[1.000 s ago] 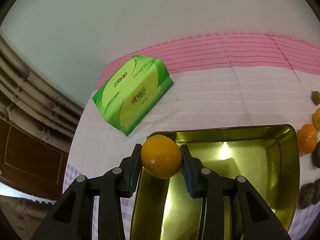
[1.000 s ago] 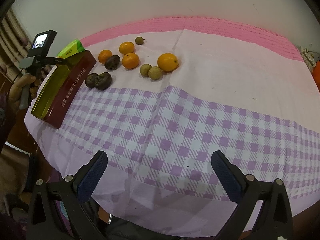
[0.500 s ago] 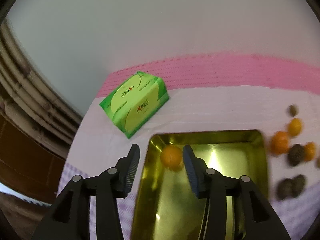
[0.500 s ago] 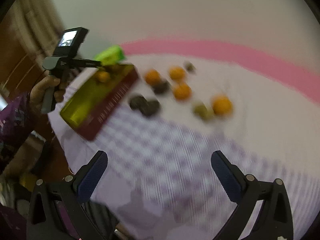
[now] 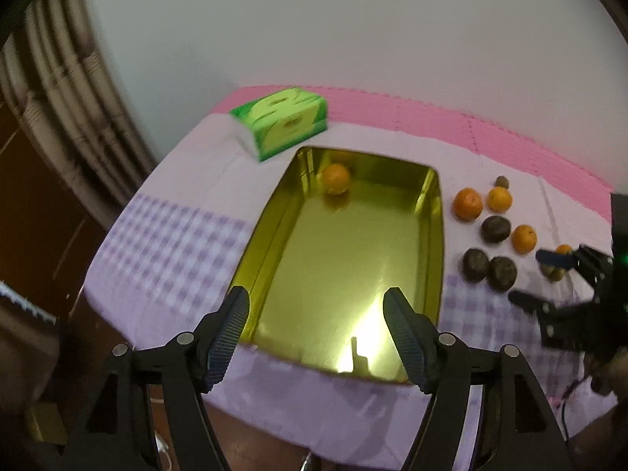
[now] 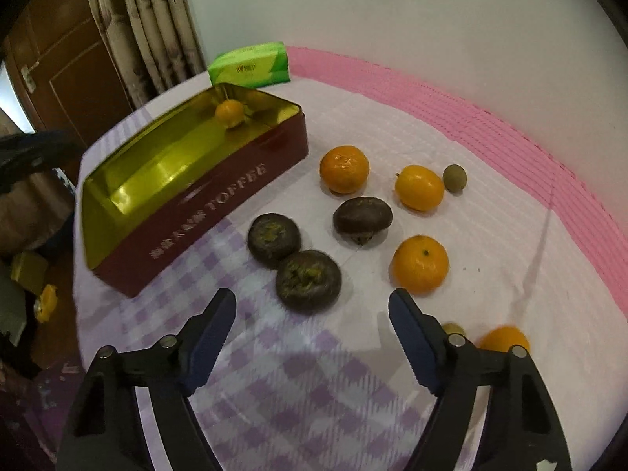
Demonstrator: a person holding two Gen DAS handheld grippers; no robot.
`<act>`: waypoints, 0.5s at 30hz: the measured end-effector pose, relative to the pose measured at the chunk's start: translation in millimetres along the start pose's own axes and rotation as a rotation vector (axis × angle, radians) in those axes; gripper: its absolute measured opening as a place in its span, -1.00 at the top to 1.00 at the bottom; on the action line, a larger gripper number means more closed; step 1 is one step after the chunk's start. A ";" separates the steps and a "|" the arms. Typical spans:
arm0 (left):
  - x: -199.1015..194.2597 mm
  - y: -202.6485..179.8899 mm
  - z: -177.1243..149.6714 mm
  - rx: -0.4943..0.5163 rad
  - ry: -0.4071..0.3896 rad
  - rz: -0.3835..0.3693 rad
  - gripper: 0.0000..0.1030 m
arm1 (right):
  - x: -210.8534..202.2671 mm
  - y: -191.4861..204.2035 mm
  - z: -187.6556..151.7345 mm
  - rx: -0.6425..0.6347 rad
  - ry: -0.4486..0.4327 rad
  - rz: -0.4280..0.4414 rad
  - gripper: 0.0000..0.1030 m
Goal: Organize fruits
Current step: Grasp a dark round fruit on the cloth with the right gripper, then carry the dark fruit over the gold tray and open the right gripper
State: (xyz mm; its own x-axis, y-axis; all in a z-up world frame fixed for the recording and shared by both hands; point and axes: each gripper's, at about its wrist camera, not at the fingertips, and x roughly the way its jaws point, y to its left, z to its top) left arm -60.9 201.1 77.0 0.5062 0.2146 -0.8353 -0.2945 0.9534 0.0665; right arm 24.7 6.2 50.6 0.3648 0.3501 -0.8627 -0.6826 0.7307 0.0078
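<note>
A red toffee tin (image 6: pixel 219 192) with a gold inside (image 5: pixel 345 259) lies open on the table. One orange (image 5: pixel 334 178) lies at its far end, also in the right wrist view (image 6: pixel 229 113). My left gripper (image 5: pixel 316 333) is open and empty, above the tin's near end. My right gripper (image 6: pixel 312 333) is open and empty, just short of the nearest dark fruit (image 6: pixel 308 280). Loose oranges (image 6: pixel 344 168) (image 6: pixel 420 263), two more dark fruits (image 6: pixel 274 238) (image 6: pixel 362 216) and a small green fruit (image 6: pixel 454 177) lie right of the tin.
A green tissue pack (image 5: pixel 280 125) lies behind the tin, also in the right wrist view (image 6: pixel 251 64). The checked tablecloth (image 6: pixel 306 384) ends in a pink band by the wall. Curtains and a wooden door stand at the left. The right gripper shows at the edge of the left wrist view (image 5: pixel 549 278).
My left gripper let the orange go into the tin, opened wide and drew back. My right gripper moved forward to the loose fruits.
</note>
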 end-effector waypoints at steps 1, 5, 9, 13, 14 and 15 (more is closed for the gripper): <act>-0.2 1.5 -4.1 -0.004 0.005 0.005 -0.39 | 3.9 -0.8 1.2 -0.005 0.009 0.004 -0.49; 6.0 4.7 -15.1 -0.018 0.026 0.010 -0.40 | 21.9 -0.7 5.5 -0.042 0.057 0.012 -0.41; 13.9 5.9 -21.1 -0.037 0.058 0.001 -0.40 | 28.9 0.6 5.5 -0.066 0.103 -0.003 0.23; 10.3 7.6 -22.1 -0.044 0.031 0.013 -0.40 | 5.6 1.1 -7.4 -0.018 0.087 -0.017 0.24; 9.2 7.9 -22.3 -0.044 0.023 0.016 -0.40 | -1.5 -0.6 -10.3 0.003 0.081 -0.002 0.24; 8.3 8.1 -22.2 -0.044 0.015 0.022 -0.40 | -10.9 -0.1 -11.4 0.012 0.063 0.013 0.24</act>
State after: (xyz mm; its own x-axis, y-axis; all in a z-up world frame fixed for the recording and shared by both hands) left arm -77.0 205.8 58.4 0.4872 0.2316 -0.8420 -0.3409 0.9381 0.0608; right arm 13.5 -4.3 54.2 0.3152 0.3221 -0.8927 -0.6791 0.7337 0.0249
